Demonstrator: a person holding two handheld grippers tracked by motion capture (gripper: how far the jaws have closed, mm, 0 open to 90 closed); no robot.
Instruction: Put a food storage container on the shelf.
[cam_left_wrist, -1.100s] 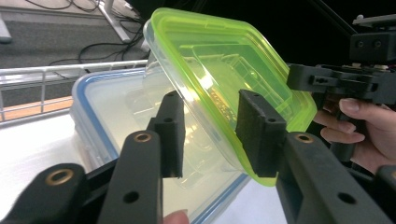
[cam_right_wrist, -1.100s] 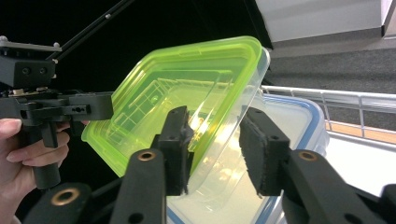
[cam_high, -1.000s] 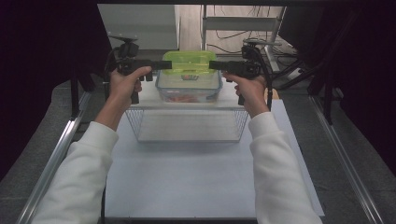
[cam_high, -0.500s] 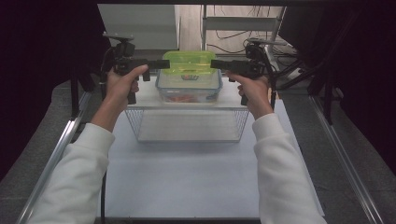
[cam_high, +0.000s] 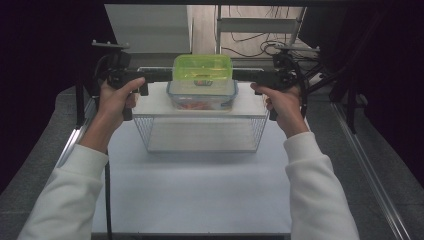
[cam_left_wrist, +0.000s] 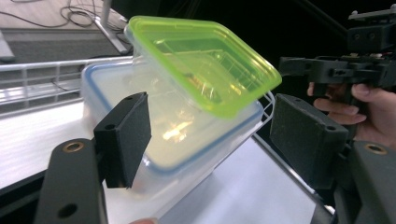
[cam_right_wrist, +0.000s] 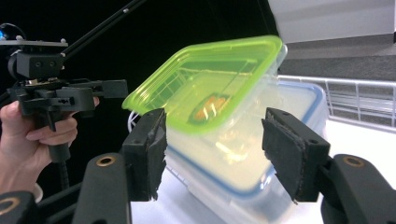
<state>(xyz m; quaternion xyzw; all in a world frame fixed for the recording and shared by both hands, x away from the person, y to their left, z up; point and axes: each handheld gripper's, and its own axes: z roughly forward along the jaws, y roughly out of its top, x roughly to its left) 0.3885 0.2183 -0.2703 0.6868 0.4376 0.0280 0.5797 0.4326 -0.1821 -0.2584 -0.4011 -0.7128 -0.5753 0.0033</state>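
A clear container with a green lid (cam_high: 202, 69) sits tilted on top of a larger clear container with a blue-rimmed lid (cam_high: 202, 95), and that larger one is the landmark here. It stands on the white top of a wire rack (cam_high: 200, 127) on the tabletop (cam_high: 200, 195).

To the left of the blue-rimmed container, the left hand-held gripper (cam_high: 150, 76) points in at it; to the right, the right hand-held gripper (cam_high: 245, 76) does the same. Both have just been spreading their jaws. In the left gripper view the left hand-held gripper (cam_left_wrist: 210, 135) stands spread, its pads on either side of the stacked containers without pressing on them. In the right gripper view the right hand-held gripper (cam_right_wrist: 212, 149) is likewise spread, with a visible gap between each pad and the container walls.

From above, the jaw tips are thin dark bars and hard to separate from the rack's rear rail. The contents of the blue-rimmed container show only as a reddish-orange blur through the wall. The green-lidded container's label is too small to read. Its lower edge is hidden behind the pads in both gripper views, so where it rests on the lid below cannot be made out.
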